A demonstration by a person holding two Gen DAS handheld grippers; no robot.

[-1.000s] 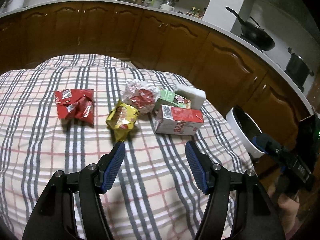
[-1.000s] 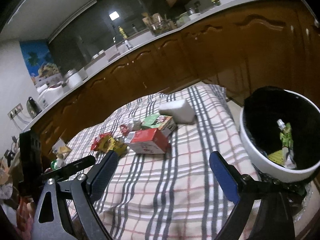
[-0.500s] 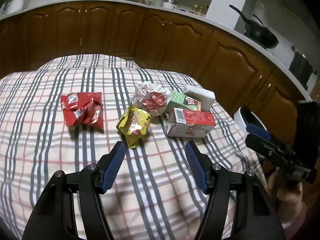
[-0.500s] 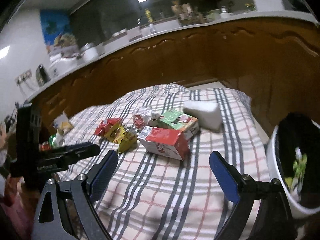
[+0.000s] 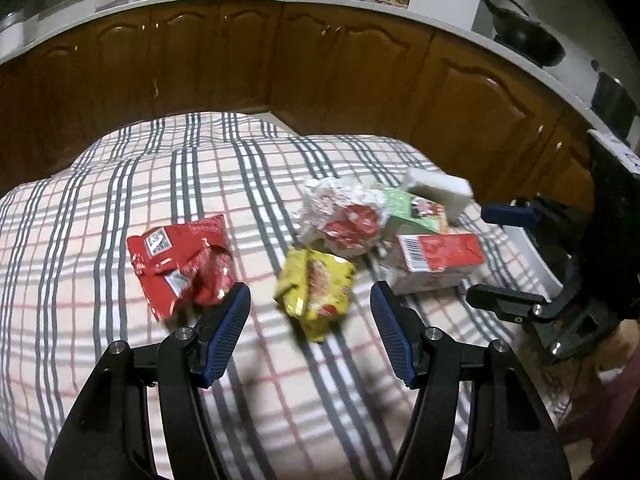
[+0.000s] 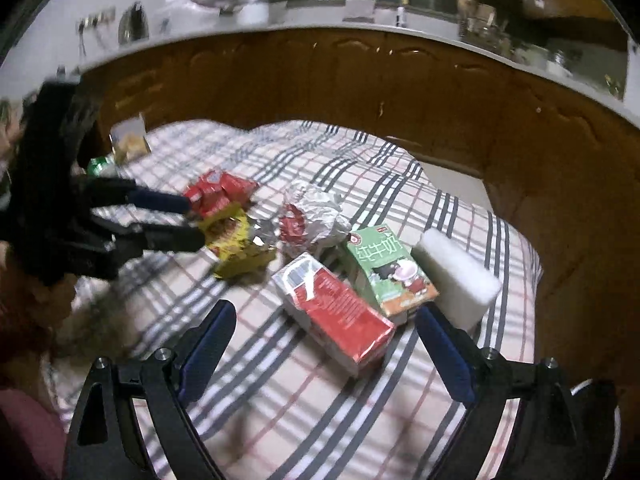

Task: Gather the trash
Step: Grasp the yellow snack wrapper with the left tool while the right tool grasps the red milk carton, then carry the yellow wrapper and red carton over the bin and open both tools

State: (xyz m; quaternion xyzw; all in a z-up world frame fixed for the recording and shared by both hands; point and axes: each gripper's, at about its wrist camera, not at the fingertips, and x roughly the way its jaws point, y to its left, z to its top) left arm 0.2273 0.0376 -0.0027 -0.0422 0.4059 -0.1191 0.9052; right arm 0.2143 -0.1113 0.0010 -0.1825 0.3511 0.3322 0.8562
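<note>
Trash lies on a plaid-cloth table: a red wrapper, a yellow wrapper, a crumpled white-and-red wrapper, a red carton, a green carton and a white foam block. My left gripper is open and empty, its fingers either side of the yellow wrapper, just short of it. My right gripper is open and empty, straddling the red carton. The green carton and foam block lie right of it.
Brown kitchen cabinets under a white counter curve behind the table. A white trash bin's rim shows at the right wrist view's lower right corner. A wok sits on the counter at the right.
My left gripper has moved forward toward the yellow wrapper. My right gripper has swung left from the bin to the table and now straddles the red carton.
</note>
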